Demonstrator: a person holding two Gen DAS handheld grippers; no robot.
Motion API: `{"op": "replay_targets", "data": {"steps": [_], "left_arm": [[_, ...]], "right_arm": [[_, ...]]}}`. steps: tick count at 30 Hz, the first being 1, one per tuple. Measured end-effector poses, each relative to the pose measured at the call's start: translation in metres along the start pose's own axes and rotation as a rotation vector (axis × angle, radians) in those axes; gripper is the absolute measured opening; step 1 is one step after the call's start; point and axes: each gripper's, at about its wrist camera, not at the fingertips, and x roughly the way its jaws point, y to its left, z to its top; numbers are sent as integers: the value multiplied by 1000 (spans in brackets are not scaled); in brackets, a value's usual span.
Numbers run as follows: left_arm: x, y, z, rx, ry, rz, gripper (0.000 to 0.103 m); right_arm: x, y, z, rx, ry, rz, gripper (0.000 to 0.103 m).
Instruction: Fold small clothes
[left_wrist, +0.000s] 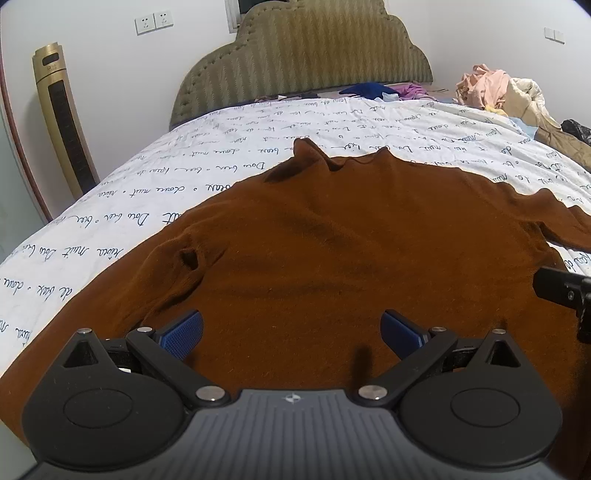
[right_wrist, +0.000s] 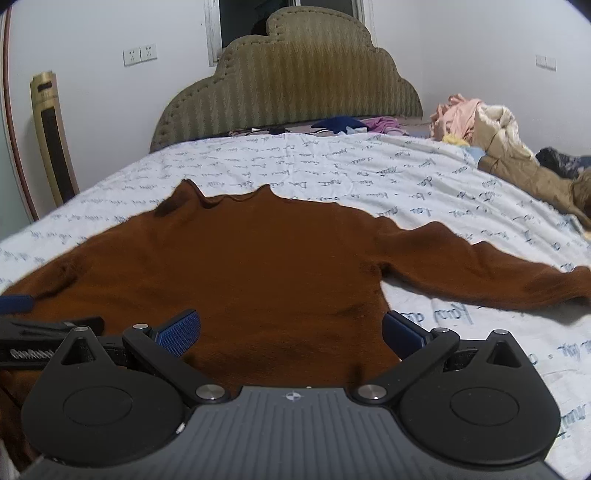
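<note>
A brown long-sleeved sweater (left_wrist: 332, 251) lies flat on the bed, collar toward the headboard; it also shows in the right wrist view (right_wrist: 258, 258). Its right sleeve (right_wrist: 480, 266) stretches out to the right. Its left sleeve (left_wrist: 173, 273) looks folded in on the body. My left gripper (left_wrist: 291, 328) is open and empty, low over the sweater's lower left part. My right gripper (right_wrist: 291, 328) is open and empty, over the lower right part near the hem edge. Each gripper shows at the edge of the other's view: the right one (left_wrist: 565, 291) and the left one (right_wrist: 48, 332).
The bed has a white sheet with blue script (left_wrist: 221, 155) and an olive padded headboard (left_wrist: 303, 55). A pile of clothes (right_wrist: 491, 129) lies at the far right, more garments (right_wrist: 343, 123) by the headboard. A gold tower fan (left_wrist: 62, 122) stands left of the bed.
</note>
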Motion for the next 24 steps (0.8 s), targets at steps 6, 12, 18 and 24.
{"op": "replay_targets", "data": {"steps": [6, 12, 18, 24], "left_arm": [[1, 1, -2, -6, 4, 1, 103], [3, 1, -2, -6, 10, -2, 103], [4, 2, -1, -10, 15, -1, 103], [4, 2, -2, -17, 17, 2, 103]], "right_arm": [[-3, -5, -6, 23, 13, 34, 103], [-8, 11, -1, -56, -17, 25, 103], [-7, 0, -2, 17, 22, 67, 103], [-16, 6, 3, -2, -18, 48, 103]]}}
